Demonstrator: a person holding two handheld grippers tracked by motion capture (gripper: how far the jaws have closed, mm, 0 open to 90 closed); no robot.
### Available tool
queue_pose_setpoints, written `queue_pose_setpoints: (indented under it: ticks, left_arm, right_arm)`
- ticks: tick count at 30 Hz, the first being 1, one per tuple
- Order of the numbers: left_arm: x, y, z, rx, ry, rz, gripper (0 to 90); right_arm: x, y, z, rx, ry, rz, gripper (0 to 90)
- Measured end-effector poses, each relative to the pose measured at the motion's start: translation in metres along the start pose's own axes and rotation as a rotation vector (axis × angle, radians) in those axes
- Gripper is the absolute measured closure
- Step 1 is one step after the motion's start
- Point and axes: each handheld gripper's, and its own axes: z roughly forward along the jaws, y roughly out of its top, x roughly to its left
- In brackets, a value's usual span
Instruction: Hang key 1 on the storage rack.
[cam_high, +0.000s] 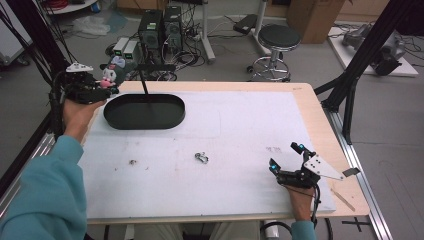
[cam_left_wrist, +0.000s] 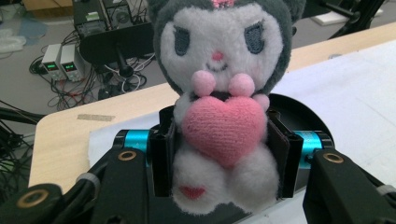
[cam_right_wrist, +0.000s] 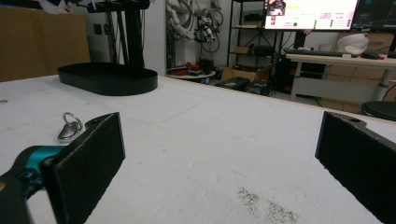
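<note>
A small plush toy (cam_left_wrist: 219, 88) with a white face, dark grey hood and pink heart sits between the jaws of my left gripper (cam_left_wrist: 222, 158), which is shut on its body. In the high view the left gripper (cam_high: 100, 82) holds the plush toy (cam_high: 108, 76) in the air just left of the black oval tray (cam_high: 145, 111). My right gripper (cam_high: 285, 156) rests low over the white mat near the front right, jaws wide open and nothing between them. The right gripper view shows its two pads (cam_right_wrist: 91, 163) spread apart over the mat.
A small metal clip (cam_high: 201, 158) lies mid-mat, also seen as the metal clip (cam_right_wrist: 70, 126) left of the right gripper. A tiny dark scrap (cam_high: 133, 162) lies front left. A thin post rises from the tray. A stool (cam_high: 278, 40) and electronics stand beyond the table.
</note>
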Motion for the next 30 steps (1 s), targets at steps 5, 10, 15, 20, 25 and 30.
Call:
queue_pose_setpoints:
  ticks: [5,10,15,20,25,30]
  left_arm:
    - [0.001,-0.001,0.003,-0.006,0.02,-0.018,53.3]
    - [0.0,0.0,0.006,-0.03,0.043,-0.03,53.4]
    - [-0.001,-0.002,0.01,-0.034,0.064,-0.042,53.4]
    - [0.0,-0.005,0.011,-0.013,0.071,-0.045,53.3]
    - [0.002,-0.011,0.011,-0.003,0.079,-0.054,53.3]
    - [0.004,-0.023,0.011,0.02,0.075,-0.056,53.4]
  right_arm:
    - [0.0,0.0,0.0,0.0,-0.001,-0.002,0.6]
    - [0.0,0.0,0.0,0.001,-0.001,0.001,0.6]
    - [0.0,0.0,0.0,0.001,0.0,0.001,0.6]
    - [0.0,0.0,0.0,0.001,-0.001,0.001,0.6]
    - [0.0,0.0,0.0,0.002,-0.001,0.001,0.6]
    - [0.0,0.0,0.0,0.001,-0.001,-0.001,0.6]
